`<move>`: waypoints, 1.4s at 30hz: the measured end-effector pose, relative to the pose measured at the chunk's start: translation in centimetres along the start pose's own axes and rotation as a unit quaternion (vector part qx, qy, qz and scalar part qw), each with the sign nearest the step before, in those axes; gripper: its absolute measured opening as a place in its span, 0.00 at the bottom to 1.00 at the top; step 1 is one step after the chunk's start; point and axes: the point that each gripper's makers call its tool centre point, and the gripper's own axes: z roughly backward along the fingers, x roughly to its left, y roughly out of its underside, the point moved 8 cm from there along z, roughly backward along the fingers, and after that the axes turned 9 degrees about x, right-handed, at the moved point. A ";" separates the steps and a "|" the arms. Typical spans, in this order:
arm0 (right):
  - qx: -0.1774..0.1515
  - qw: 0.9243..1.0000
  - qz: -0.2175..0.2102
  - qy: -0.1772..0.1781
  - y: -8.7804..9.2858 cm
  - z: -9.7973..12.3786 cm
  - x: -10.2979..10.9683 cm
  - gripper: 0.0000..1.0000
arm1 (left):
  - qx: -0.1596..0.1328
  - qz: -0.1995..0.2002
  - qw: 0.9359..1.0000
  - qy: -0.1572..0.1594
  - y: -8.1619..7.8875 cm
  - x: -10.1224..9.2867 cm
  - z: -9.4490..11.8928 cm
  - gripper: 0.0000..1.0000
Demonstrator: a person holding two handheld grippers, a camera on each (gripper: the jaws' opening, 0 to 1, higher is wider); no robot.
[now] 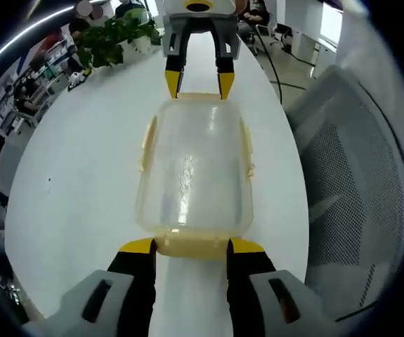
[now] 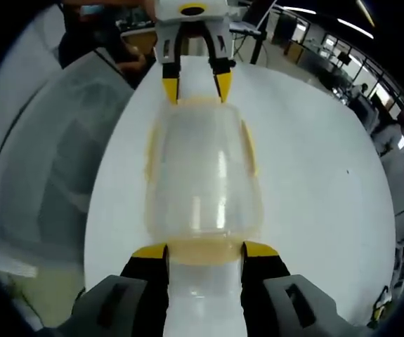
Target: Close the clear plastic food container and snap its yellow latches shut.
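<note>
Left gripper view: potted plant (image 1: 110, 38) with green leaves at upper left. Glossy white worktop (image 1: 75, 182) runs up the frame. Clear plastic container (image 1: 194, 165), rounded rectangle with lid on, sits at centre of frame; pale yellow latches (image 1: 147, 144) run along its long sides. Left tongs (image 1: 191, 246), black with yellow tips, are spread wide, tips at the container's near end latch, one at each corner. Right tongs (image 1: 199, 83) enter from the top, also spread, tips at the far end. Grey mesh chair (image 1: 356, 182) at right.

Right gripper view: mesh chair (image 2: 47, 189) at left, container (image 2: 202, 172) centre, near end between the spread tips of right tongs (image 2: 205, 251); left tongs (image 2: 196, 86) at its far end.
</note>
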 end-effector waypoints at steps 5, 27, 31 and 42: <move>-0.003 1.000 0.000 0.001 0.4 0.4 0.1 0.38 | -0.001 -0.001 1.000 0.000 -0.4 0.0 0.1 0.38; -0.001 1.000 -0.001 -0.006 3.5 1.6 -0.3 0.38 | -0.009 0.001 1.000 0.005 -3.6 0.0 -0.6 0.38; -0.001 1.000 -0.002 -0.007 4.1 1.8 -0.3 0.38 | -0.011 0.001 1.000 0.006 -4.1 0.0 -0.7 0.38; 0.002 1.000 -0.004 -0.012 5.8 2.6 -0.4 0.38 | -0.016 0.002 1.000 0.009 -6.1 -0.1 -1.1 0.38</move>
